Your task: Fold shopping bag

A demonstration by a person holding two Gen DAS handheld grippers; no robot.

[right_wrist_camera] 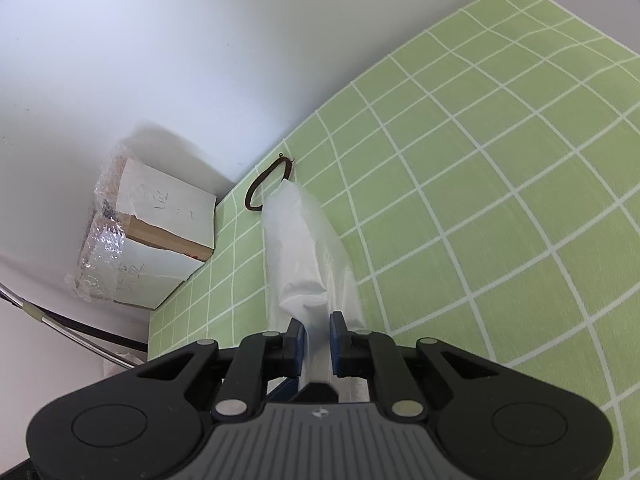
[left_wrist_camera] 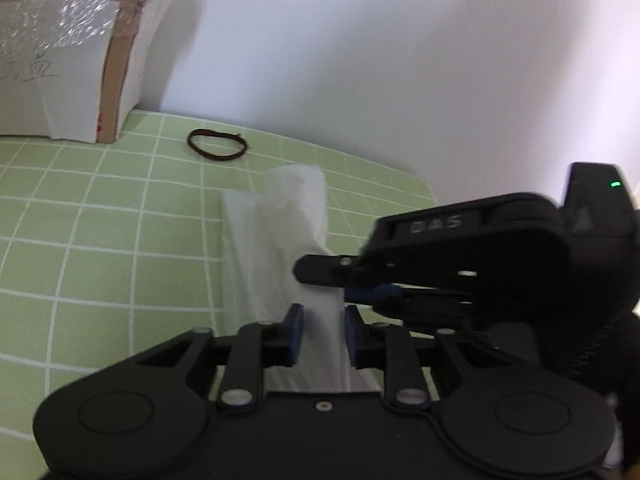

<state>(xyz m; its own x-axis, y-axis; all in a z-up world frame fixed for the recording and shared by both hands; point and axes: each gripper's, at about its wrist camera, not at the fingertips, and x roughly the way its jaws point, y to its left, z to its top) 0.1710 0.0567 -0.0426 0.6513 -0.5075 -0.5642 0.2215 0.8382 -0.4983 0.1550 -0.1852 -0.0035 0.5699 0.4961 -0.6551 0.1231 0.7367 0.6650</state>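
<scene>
The thin white bag (right_wrist_camera: 308, 240), a limp, slippery strip on the green bench (right_wrist_camera: 500, 200) pointing to 12 o'clock, is pinched at its near end by both the left gripper (left_wrist_camera: 320, 332) and right gripper (right_wrist_camera: 318, 336).

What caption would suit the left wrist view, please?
Both grippers hold a white plastic bag above a green checked tablecloth.

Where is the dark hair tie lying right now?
The hair tie lies on the green checked cloth near the wall, just beyond the bag's far end, right of the wrapped box.
</scene>
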